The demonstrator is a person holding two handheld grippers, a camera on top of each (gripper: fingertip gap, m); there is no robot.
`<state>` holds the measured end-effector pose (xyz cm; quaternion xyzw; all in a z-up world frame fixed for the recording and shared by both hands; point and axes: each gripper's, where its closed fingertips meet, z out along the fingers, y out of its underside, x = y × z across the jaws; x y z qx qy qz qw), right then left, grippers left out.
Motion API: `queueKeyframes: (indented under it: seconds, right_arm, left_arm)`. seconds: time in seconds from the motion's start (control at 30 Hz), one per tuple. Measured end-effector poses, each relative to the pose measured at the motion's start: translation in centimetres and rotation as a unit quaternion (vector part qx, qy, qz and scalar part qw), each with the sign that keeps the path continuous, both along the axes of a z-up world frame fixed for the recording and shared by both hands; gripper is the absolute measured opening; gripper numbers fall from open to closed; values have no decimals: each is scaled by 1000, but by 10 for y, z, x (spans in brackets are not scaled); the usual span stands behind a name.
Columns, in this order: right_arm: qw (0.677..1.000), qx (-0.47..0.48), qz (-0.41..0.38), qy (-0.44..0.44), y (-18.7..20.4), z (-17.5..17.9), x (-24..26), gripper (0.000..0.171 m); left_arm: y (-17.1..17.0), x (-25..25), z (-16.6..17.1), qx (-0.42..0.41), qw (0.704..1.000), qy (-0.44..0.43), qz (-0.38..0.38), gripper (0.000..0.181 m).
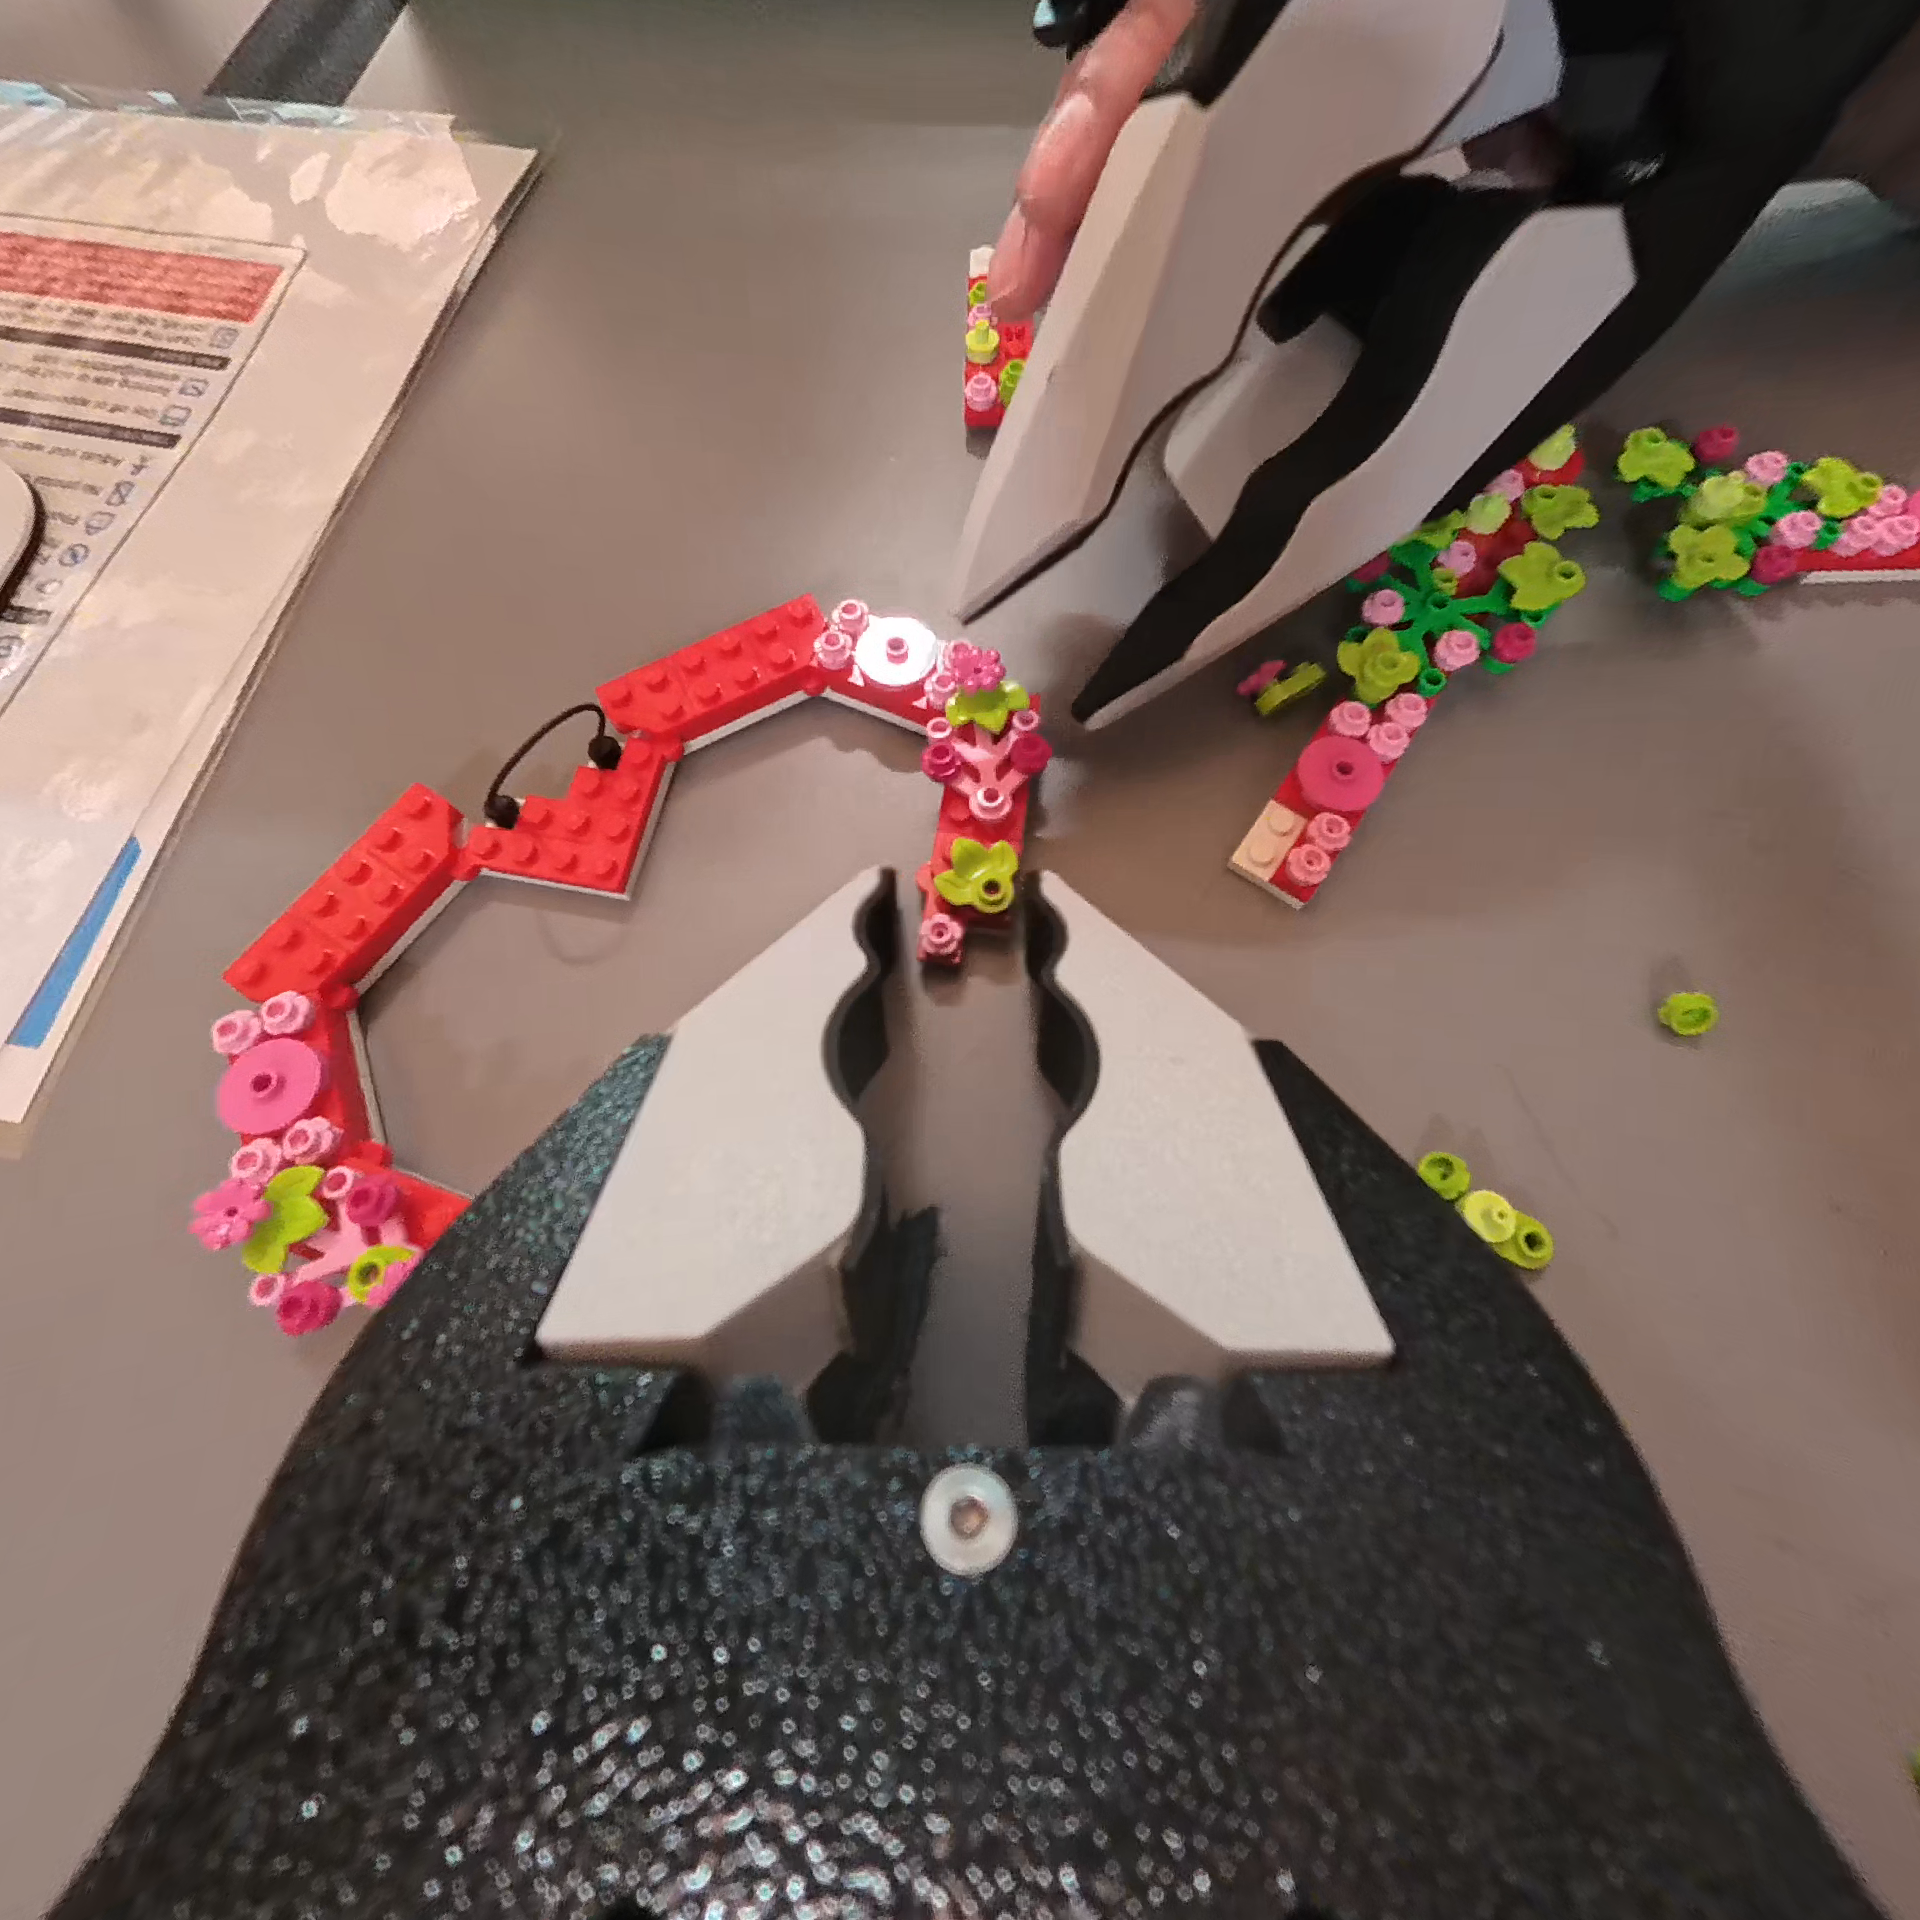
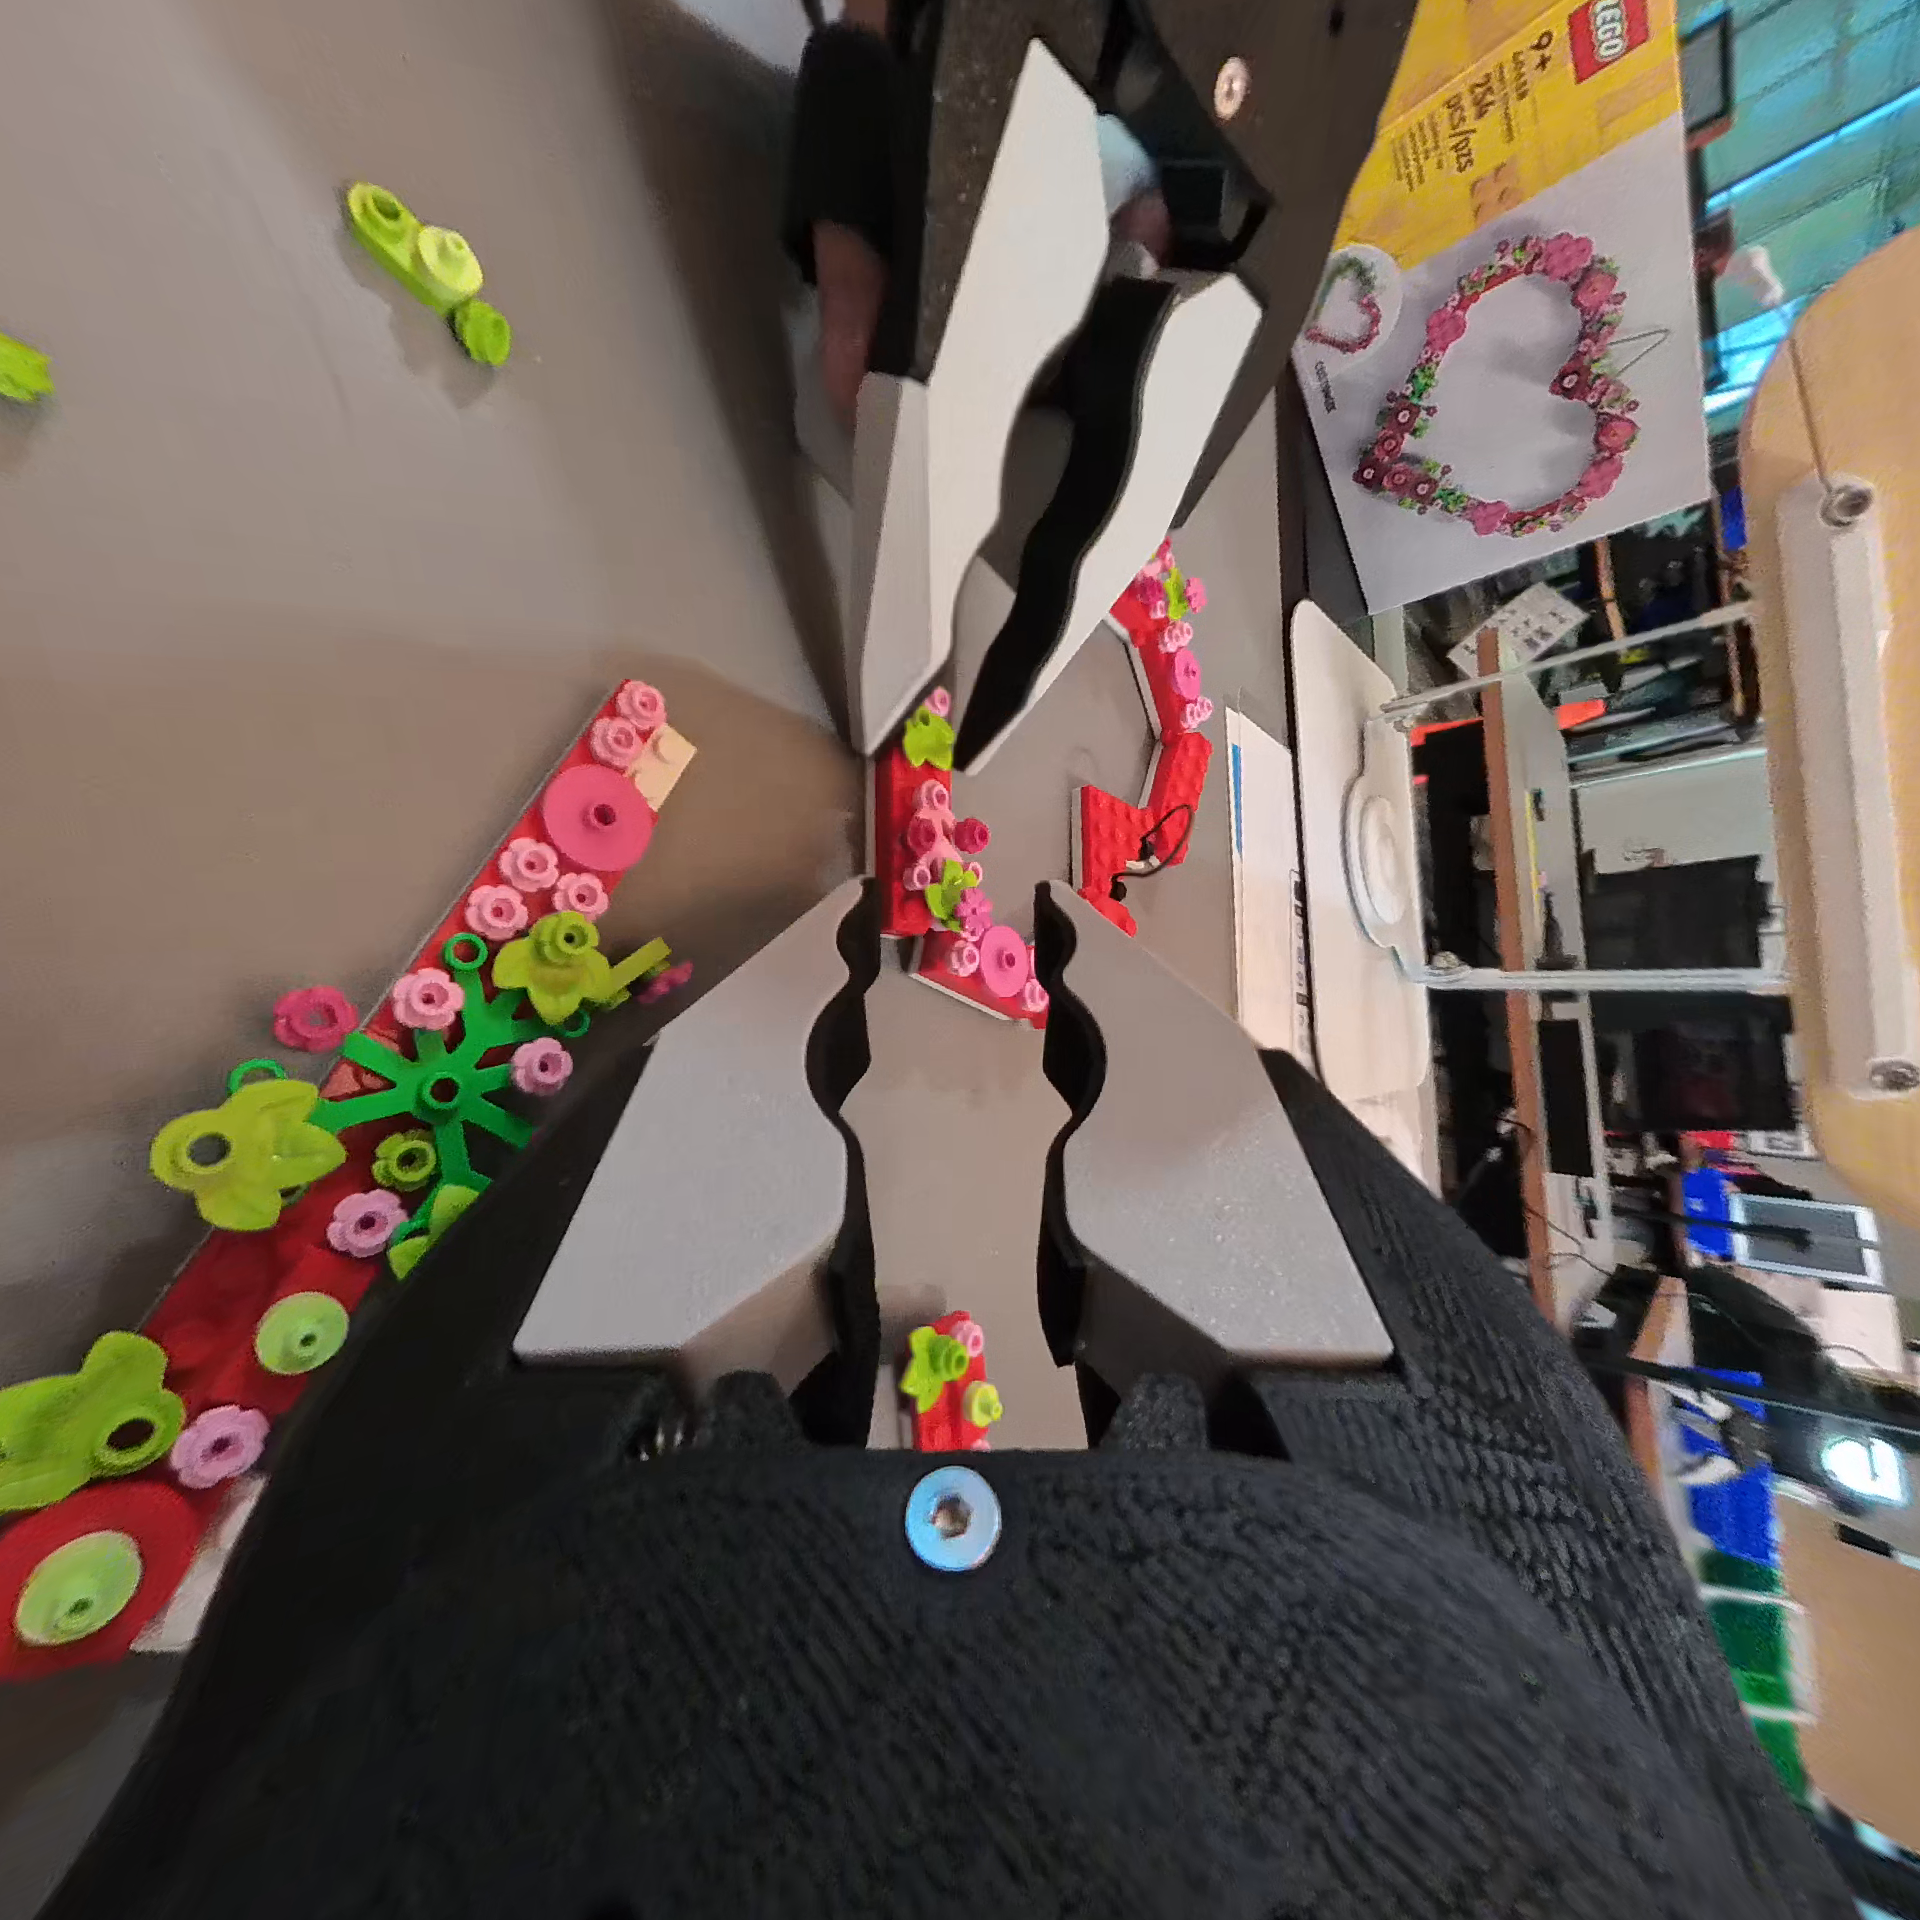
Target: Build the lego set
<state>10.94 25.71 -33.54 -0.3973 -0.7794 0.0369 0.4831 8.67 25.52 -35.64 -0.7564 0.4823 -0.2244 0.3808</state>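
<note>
Both claws stand part-open around the same build. Left gripper (image 1: pixel 961 899) has its 2 grey fingertips flanking the near end of the red brick heart frame (image 1: pixel 582 800) on the grey table (image 1: pixel 1351 1039); whether the pads touch the bricks is hard to make out. Right gripper (image 2: pixel 956 904) holds nothing; its jaws gape over the frame's flowered corner.

Much is cut off. In the left wrist view the frame's lower left end, thick with pink and lime flowers, disappears behind the gripper's black body. The right gripper hides part of a small red flowered piece (image 1: pixel 987 353), and a person's finger (image 1: pixel 1039 208) lies along that gripper. In the right wrist view a long red strip with green leaves and pink flowers (image 2: pixel 436 1039) runs off the lower left, blurred.

Only the left wrist view shows the bagged instruction sheets (image 1: pixel 156 468) and the frame's black cord loop (image 1: pixel 551 758) clearly. Only the right wrist view shows the yellow and white set box (image 2: pixel 1507 312) standing past the table's edge, with a cluttered room behind. 3 loose lime studs (image 1: pixel 1491 1210) show in both.
</note>
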Motion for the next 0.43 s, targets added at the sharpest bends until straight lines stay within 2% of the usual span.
queueKeyframes:
  seconds: [0.07, 0.13, 0.43]
  right_arm:
    - [1000, -25, 2, 13, -1, 3, 1, 29]
    - [998, -52, 4, 30, 0, 6, 3, 29]
    - [981, -183, 40, 51, 0, 11, 1, 33]
  left_arm:
    - [-1, 0, 0, -2, 1000, 0, -3, 33]
    - [-2, 0, -1, -4, 1000, 0, -5, 36]
    - [-4, 2, -1, -16, 1000, -4, -12, 26]
